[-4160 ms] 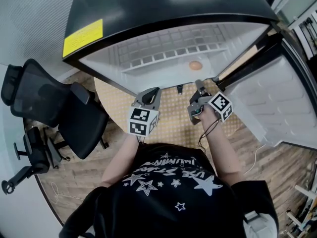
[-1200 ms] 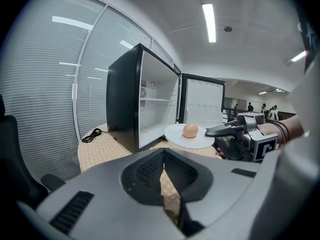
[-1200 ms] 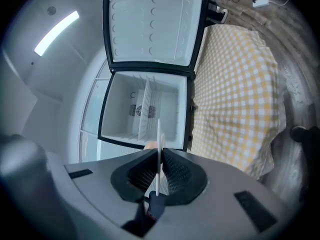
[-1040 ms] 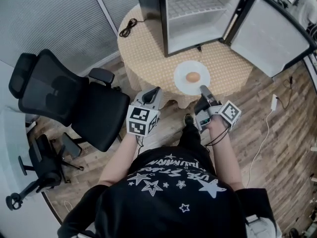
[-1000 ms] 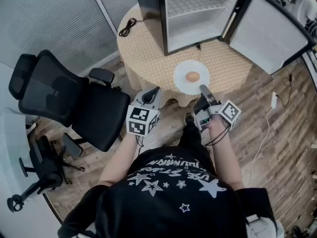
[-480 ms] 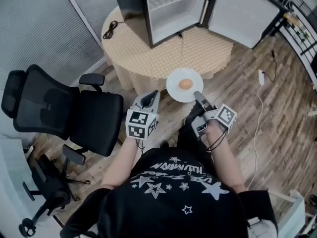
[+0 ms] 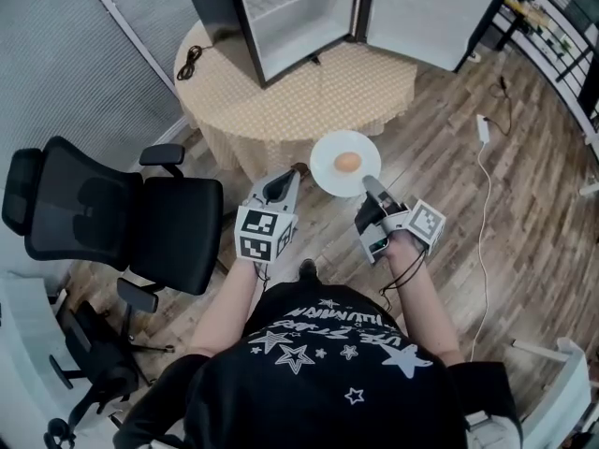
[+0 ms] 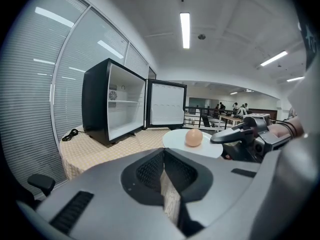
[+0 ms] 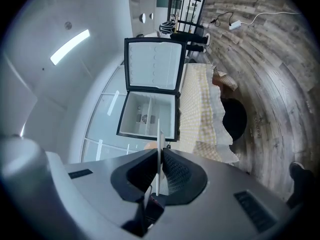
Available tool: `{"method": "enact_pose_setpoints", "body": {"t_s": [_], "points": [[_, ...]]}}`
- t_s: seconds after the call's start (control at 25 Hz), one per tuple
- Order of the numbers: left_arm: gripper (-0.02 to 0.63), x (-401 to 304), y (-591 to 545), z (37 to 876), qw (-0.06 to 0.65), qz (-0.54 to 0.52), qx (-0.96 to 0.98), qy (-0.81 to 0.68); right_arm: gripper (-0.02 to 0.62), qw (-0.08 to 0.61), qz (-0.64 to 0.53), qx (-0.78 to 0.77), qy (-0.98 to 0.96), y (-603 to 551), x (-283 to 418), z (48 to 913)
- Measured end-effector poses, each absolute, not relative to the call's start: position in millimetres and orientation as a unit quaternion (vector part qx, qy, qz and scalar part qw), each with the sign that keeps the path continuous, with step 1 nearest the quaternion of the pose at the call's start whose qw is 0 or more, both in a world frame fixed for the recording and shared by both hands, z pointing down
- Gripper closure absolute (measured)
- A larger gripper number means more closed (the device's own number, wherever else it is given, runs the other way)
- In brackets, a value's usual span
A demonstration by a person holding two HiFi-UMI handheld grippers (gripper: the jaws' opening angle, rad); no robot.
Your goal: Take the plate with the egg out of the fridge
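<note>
A white plate (image 7: 329, 172) with a brown egg (image 7: 347, 162) on it hangs level over the wooden floor, just off the round table's near edge. My right gripper (image 7: 368, 183) is shut on the plate's near rim. In the right gripper view the plate (image 9: 159, 131) shows edge-on between the pads of that gripper (image 9: 159, 153). My left gripper (image 7: 292, 172) hovers left of the plate, apart from it. Its jaws (image 8: 164, 152) are drawn together to a thin slit with nothing in them. From there I see the plate (image 8: 175, 140), the egg (image 8: 193, 137) and the right gripper (image 8: 214, 139).
The black mini fridge (image 7: 281, 7) stands on the cloth-covered round table (image 7: 299, 92), empty, its door (image 7: 426, 12) swung open to the right. A black office chair (image 7: 112, 209) is at my left. A white power adapter and cable (image 7: 484, 129) lie on the floor at right.
The plate with the egg, earlier on the fridge shelf, has come out in my right gripper. I have backed away, so the plate has left the table and fridge and table have receded.
</note>
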State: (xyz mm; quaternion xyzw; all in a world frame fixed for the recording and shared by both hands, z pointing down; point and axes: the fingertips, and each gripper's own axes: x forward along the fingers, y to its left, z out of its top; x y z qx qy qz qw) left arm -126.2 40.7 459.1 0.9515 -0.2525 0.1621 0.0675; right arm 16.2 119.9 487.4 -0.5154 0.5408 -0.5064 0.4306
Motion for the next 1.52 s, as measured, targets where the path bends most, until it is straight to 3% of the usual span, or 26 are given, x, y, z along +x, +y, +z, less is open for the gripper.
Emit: {"method": "enact_pose_setpoints", "body": {"t_s": [1.52], "points": [[0.597, -163.6, 256.2, 439.9, 0.070, 0.137, 0.943, -0.294, 0.555, 0.421, -0.513, -0.463, 0.587, 317.1, -23.9, 458.6]]}}
